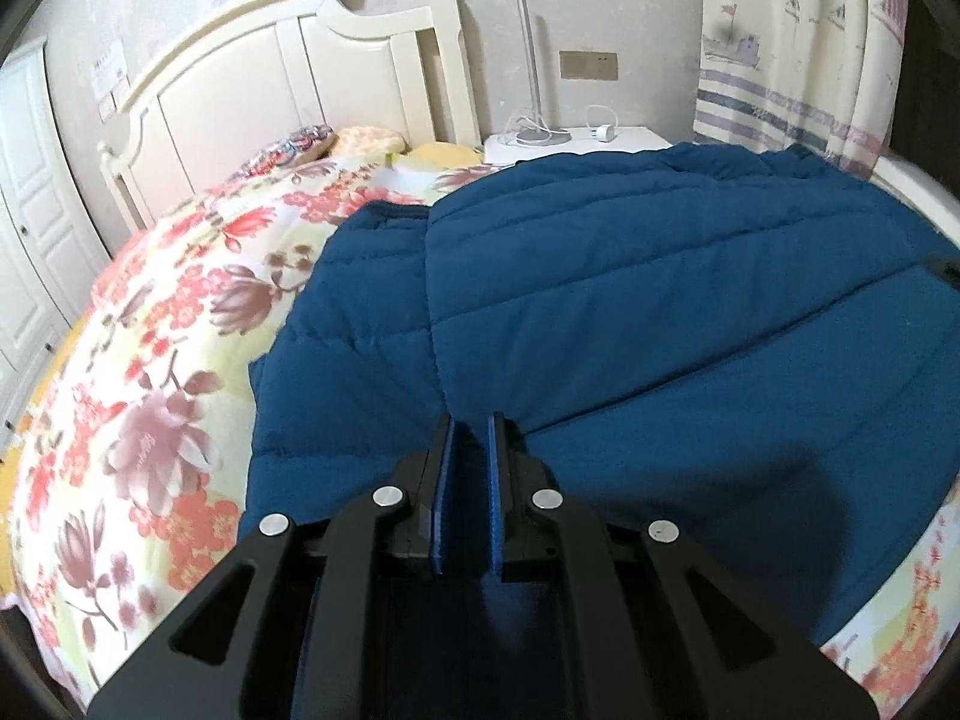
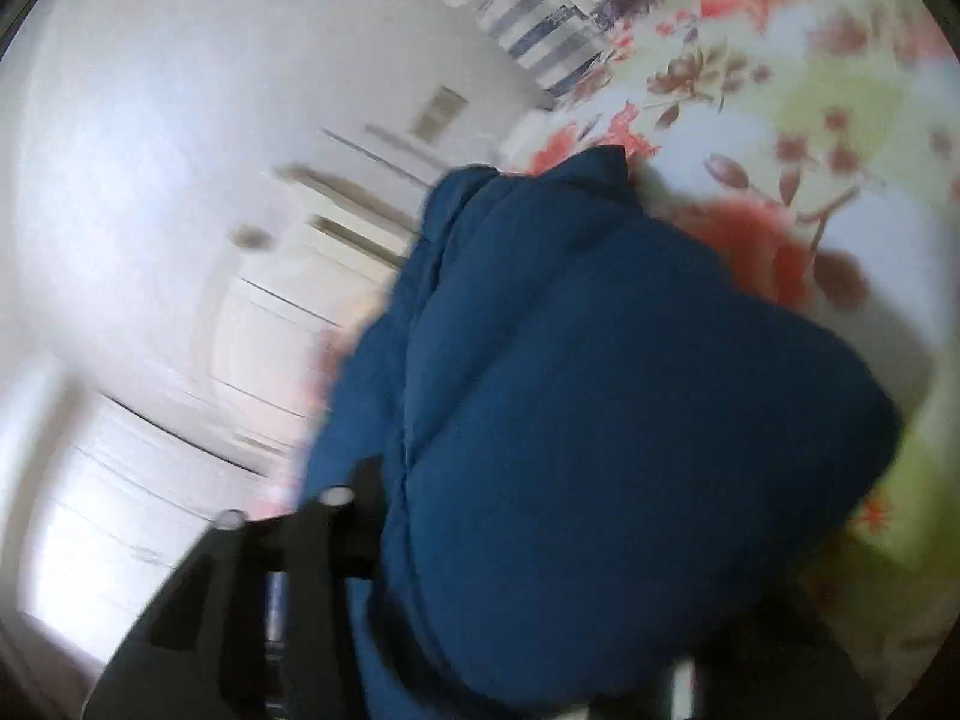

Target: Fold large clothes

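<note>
Blue jacket [image 1: 660, 312] edge across quilt [image 1: 150, 390]

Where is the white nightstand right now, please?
In the left wrist view, the nightstand stands at top centre, right of the headboard, just behind the blue jacket.

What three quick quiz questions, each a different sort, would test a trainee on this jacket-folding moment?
1. True or false: the blue quilted jacket lies on a floral bedspread.
2. Multiple choice: what stands on the white nightstand? A) a slim lamp B) a stack of books C) a potted plant
3. Fill in: in the right wrist view, a bulging part of the jacket covers the right hand-held gripper, so its ____ cannot be seen.

Key: 1 true; 2 A, the lamp; 3 fingertips.
</note>
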The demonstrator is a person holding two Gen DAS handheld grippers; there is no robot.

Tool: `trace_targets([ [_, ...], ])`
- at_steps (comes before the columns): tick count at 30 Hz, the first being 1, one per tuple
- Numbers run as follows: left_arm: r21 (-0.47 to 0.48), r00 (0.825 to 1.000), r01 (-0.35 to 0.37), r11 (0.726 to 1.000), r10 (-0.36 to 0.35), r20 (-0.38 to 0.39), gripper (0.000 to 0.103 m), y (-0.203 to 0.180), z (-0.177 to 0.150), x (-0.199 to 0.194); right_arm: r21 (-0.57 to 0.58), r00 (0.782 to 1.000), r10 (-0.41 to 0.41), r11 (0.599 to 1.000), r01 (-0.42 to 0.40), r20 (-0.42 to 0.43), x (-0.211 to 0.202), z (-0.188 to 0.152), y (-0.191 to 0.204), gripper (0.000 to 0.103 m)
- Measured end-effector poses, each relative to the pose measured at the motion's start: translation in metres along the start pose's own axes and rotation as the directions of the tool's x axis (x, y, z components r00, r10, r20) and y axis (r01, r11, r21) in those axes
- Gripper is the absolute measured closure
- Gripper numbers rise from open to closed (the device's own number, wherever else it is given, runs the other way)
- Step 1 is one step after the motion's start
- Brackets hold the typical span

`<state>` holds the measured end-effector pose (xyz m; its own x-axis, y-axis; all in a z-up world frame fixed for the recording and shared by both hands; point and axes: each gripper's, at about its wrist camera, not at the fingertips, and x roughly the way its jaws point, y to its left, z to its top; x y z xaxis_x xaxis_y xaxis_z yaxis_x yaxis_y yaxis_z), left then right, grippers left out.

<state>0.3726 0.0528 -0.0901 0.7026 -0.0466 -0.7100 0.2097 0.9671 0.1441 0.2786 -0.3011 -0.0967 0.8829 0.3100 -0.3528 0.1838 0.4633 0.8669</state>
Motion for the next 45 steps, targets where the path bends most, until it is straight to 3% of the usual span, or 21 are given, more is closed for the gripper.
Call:
trace_targets([
  [4, 0.043, 0.997, -0.071, 0.997, 0.072, -0.01, 0.101, -0.023, 0.011, -0.008, -0.044, 0.995, 0.085, 0.996, -0.083, 0.044, -0.034, -0.004, 0.003, 0.077],
  [7, 0.026, 0.996, 0.072, 0.997, -0.073, 0.05, 0.101, -0.059, 0.035, -0.031, -0.13, 0.992, 0.075, 0.99, -0.061, 0.104, -0.067, -0.004, 0.01, 0.077],
  [10, 0.108, 0.981, 0.156, 0.982, -0.167, 0.103, 0.101, -0.117, 0.056, -0.05, -0.16, 0.985, 0.064, 0.986, -0.037, 0.161, -0.101, 0.001, 0.008, 0.077],
  [15, 0.272, 0.926, 0.324, 0.906, -0.363, 0.107, 0.101, -0.219, 0.035, -0.082, -0.227, 0.971, -0.013, 0.972, 0.068, 0.238, -0.148, 0.01, 0.004, 0.077],
  [19, 0.471, 0.965, 0.097, 0.877, -0.198, 0.17, 0.101, -0.28, -0.025, -0.085, -0.329, 0.961, -0.09, 0.928, 0.176, 0.261, -0.155, 0.002, 0.017, 0.076],
  [20, 0.465, 0.965, 0.116, 0.877, -0.211, 0.157, 0.101, -0.277, -0.025, -0.086, -0.38, 0.957, -0.102, 0.902, 0.203, 0.271, -0.155, -0.002, 0.029, 0.076],
  [22, 0.393, 0.937, 0.297, 0.87, -0.346, 0.058, 0.101, -0.248, -0.017, -0.091, -0.465, 0.949, -0.113, 0.851, 0.245, 0.293, -0.158, -0.013, 0.053, 0.076],
  [25, 0.122, 0.794, 0.606, 0.786, -0.608, -0.029, 0.101, -0.163, -0.002, -0.098, -0.66, 0.932, -0.127, 0.674, 0.332, 0.34, -0.142, -0.045, 0.114, 0.076],
  [27, -0.054, 0.752, 0.659, 0.75, -0.659, 0.02, 0.101, -0.097, 0.002, -0.095, -0.767, 0.925, -0.131, 0.523, 0.371, 0.358, -0.126, -0.078, 0.152, 0.075],
  [28, -0.152, 0.752, 0.657, 0.738, -0.657, 0.06, 0.101, -0.058, 0.002, -0.092, -0.805, 0.923, -0.128, 0.457, 0.379, 0.362, -0.118, -0.094, 0.168, 0.075],
  [30, -0.325, 0.767, 0.633, 0.702, -0.626, 0.141, 0.101, 0.018, -0.003, -0.087, -0.888, 0.926, -0.125, 0.264, 0.377, 0.357, -0.088, -0.146, 0.201, 0.073],
  [31, -0.384, 0.788, 0.607, 0.696, -0.591, 0.174, 0.101, 0.05, -0.007, -0.087, -0.907, 0.926, -0.13, 0.192, 0.375, 0.355, -0.073, -0.161, 0.211, 0.072],
  [32, -0.431, 0.82, 0.565, 0.703, -0.537, 0.199, 0.101, 0.081, -0.014, -0.088, -0.931, 0.926, -0.14, 0.062, 0.361, 0.35, -0.051, -0.196, 0.22, 0.071],
  [33, -0.459, 0.839, 0.539, 0.706, -0.502, 0.212, 0.101, 0.1, -0.019, -0.09, -0.939, 0.927, -0.148, -0.027, 0.344, 0.344, -0.039, -0.223, 0.227, 0.069],
  [34, -0.483, 0.85, 0.522, 0.703, -0.477, 0.224, 0.101, 0.116, -0.026, -0.093, -0.941, 0.929, -0.161, -0.119, 0.317, 0.333, -0.022, -0.251, 0.226, 0.067],
  [36, -0.515, 0.863, 0.501, 0.696, -0.449, 0.234, 0.101, 0.144, -0.038, -0.095, -0.898, 0.917, -0.236, -0.383, 0.216, 0.321, 0.021, -0.323, 0.207, 0.052],
  [37, -0.518, 0.868, 0.492, 0.7, -0.442, 0.227, 0.101, 0.149, -0.042, -0.095, -0.829, 0.901, -0.23, -0.52, 0.206, 0.368, 0.036, -0.354, 0.191, 0.052],
  [38, -0.511, 0.87, 0.487, 0.708, -0.442, 0.217, 0.101, 0.15, -0.043, -0.095, -0.76, 0.884, -0.187, -0.603, 0.241, 0.429, 0.044, -0.371, 0.181, 0.052],
  [39, -0.497, 0.869, 0.49, 0.716, -0.449, 0.21, 0.101, 0.146, -0.043, -0.095, -0.752, 0.878, -0.183, -0.608, 0.253, 0.443, 0.046, -0.376, 0.18, 0.052],
  [41, -0.419, 0.854, 0.517, 0.746, -0.483, 0.194, 0.101, 0.133, -0.033, -0.099, -0.792, 0.882, -0.212, -0.56, 0.243, 0.421, 0.043, -0.368, 0.185, 0.049],
  [45, -0.174, 0.822, 0.568, 0.804, -0.544, 0.169, 0.101, 0.08, 0.023, -0.113, -0.779, 0.892, -0.192, -0.583, 0.231, 0.409, 0.033, -0.368, 0.183, 0.047],
])
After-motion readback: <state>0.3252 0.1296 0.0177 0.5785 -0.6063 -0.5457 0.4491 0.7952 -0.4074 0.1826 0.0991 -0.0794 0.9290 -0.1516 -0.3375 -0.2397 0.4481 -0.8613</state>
